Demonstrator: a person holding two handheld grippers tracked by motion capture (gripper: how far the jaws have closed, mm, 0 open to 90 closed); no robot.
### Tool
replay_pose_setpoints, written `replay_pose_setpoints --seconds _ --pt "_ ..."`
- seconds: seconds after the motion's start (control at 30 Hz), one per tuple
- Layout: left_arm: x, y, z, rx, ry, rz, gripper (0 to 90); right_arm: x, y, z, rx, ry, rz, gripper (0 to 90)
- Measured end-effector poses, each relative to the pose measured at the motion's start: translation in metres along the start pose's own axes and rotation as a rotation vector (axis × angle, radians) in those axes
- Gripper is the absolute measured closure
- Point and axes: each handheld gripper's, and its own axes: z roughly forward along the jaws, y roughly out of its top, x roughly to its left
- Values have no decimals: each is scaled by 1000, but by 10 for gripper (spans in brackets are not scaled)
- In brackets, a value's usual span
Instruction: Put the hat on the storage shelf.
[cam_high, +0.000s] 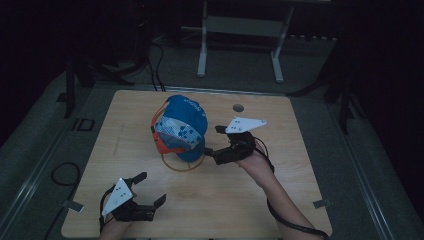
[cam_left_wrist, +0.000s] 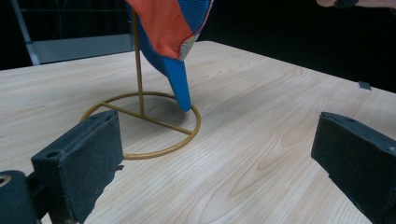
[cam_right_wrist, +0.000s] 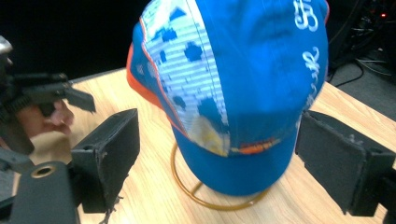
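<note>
**Cap on wire stand, right approach**

Resting nearest on the wooden surface (cam_high: 240, 200): left hand-held gripper (cam_high: 150, 189), jaws apart, holding nothing. Closing in farther off: right hand-held gripper (cam_high: 214, 140), jaws spread either side of the blue cap (cam_high: 181, 126), touching nothing yet. Cap hanging on the gold wire stand (cam_left_wrist: 141, 122) mid-surface. Risking a tipped stand if pulling sideways instead of lifting. White lettering on crown, blurring past reading.

Cap (cam_left_wrist: 170, 35) crown cut off above; stand (cam_right_wrist: 210, 198) post hidden.
</note>
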Motion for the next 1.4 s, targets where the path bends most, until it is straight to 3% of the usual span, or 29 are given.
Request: replay_pose_setpoints --seconds 0.27,0.53,1.4 --pt "-1 -1 1 3 -4 -1 24 -2 -19 -5 -3 -23 8 135" --pt "0 -2 0 2 -5 -4 24 2 -46 -5 17 5 5 137" --pt "2 -5 4 30 -3 -4 24 2 -121 -8 51 32 33 139"
